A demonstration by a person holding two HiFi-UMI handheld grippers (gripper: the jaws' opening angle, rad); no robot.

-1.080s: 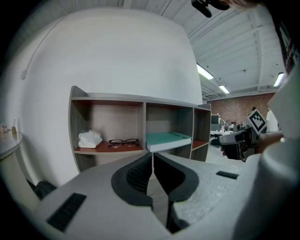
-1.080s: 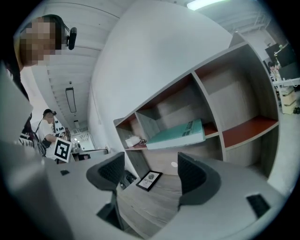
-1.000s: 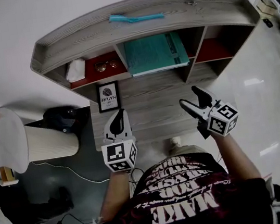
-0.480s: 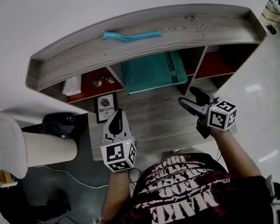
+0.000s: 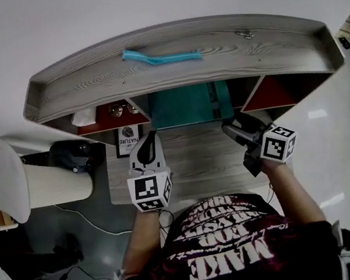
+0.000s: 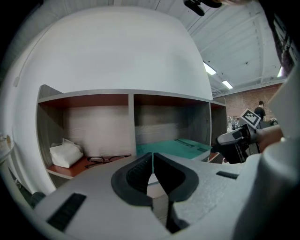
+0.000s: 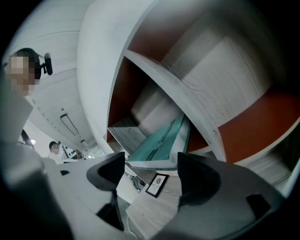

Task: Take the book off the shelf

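A teal book [image 5: 186,104] lies flat in the middle compartment of the grey wooden shelf [image 5: 74,86]. Its front edge faces me. The book [image 6: 180,146] also shows in the left gripper view, past the shut jaws. My right gripper [image 5: 236,130] hovers over the desk, just before the book's front right corner, jaws open and empty. In the right gripper view the book [image 7: 164,140] lies just beyond the gap of the right gripper [image 7: 150,173], apart from the fingers. My left gripper [image 5: 148,148] hangs shut over the desk's left part, holding nothing.
A teal comb [image 5: 162,56] lies on the shelf's top. The left compartment holds glasses [image 6: 105,159] and a white tissue pack [image 6: 65,152]. A small framed picture [image 5: 127,136] stands on the desk below. A white cylinder [image 5: 31,185] stands left of the desk.
Both grippers have come closer to the shelf, the right one up to the book's front corner. The shelf's top now hides more of the compartments in the head view.
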